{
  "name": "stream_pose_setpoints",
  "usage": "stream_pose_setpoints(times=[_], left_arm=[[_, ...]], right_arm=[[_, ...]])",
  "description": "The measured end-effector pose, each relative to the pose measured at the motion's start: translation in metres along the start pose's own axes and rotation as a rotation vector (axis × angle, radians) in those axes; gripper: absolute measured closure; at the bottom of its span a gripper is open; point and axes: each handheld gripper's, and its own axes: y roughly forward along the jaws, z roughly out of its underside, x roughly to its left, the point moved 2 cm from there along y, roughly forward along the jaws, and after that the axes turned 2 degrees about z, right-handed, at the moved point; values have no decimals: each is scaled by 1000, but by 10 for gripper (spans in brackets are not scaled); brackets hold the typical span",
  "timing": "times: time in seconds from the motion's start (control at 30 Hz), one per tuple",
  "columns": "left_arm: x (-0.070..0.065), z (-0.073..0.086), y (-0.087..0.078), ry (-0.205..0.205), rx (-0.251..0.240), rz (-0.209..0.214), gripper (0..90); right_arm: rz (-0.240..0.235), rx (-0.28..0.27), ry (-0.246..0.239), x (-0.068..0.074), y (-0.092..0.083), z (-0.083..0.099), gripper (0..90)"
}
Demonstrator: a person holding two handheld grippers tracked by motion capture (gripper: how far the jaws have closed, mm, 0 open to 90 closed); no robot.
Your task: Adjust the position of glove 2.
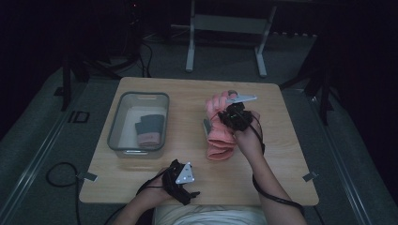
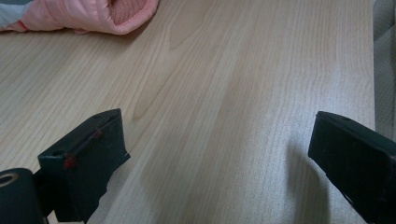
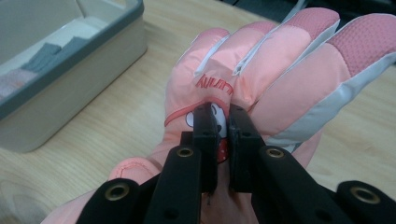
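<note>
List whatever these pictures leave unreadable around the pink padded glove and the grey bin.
- Pink padded glove: the printed picture on its back, in the right gripper view, is covered by the right gripper pinching it.
- Same glove, left gripper view: cut off by the top edge.
- Folded items in the grey plastic bin: too dim and small in the high view to identify.
- Left gripper: jaw bases cut off by the bottom edge.

My black right gripper pinches a salmon-pink ski glove with white trim, red lettering and a cartoon print; grey-and-pink gloves fill the grey-rimmed bin.
</note>
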Motion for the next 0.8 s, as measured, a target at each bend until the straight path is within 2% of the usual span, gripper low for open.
stream_pose_setpoints(times=[0.17, 0.27, 0.47, 0.57, 0.63, 0.8], left_arm=[[-1, 0, 0, 2, -2, 5, 37], [-1, 0, 0, 2, 0, 5, 37], [0, 0, 0, -2, 0, 8, 37], [1, 1, 0, 0, -1, 14, 37], [1, 1, 0, -10, -7, 16, 37], [0, 1, 1, -3, 2, 15, 37]], right_arm=[[-18, 26, -2, -1, 11, 13, 835], [-23, 48, -29, 0, 19, 18, 834], [-44, 115, -9, -5, 43, 33, 815], [-55, 131, -3, -8, 54, 42, 799], [-60, 136, 2, -9, 57, 43, 792], [-54, 141, -14, -6, 59, 42, 751]])
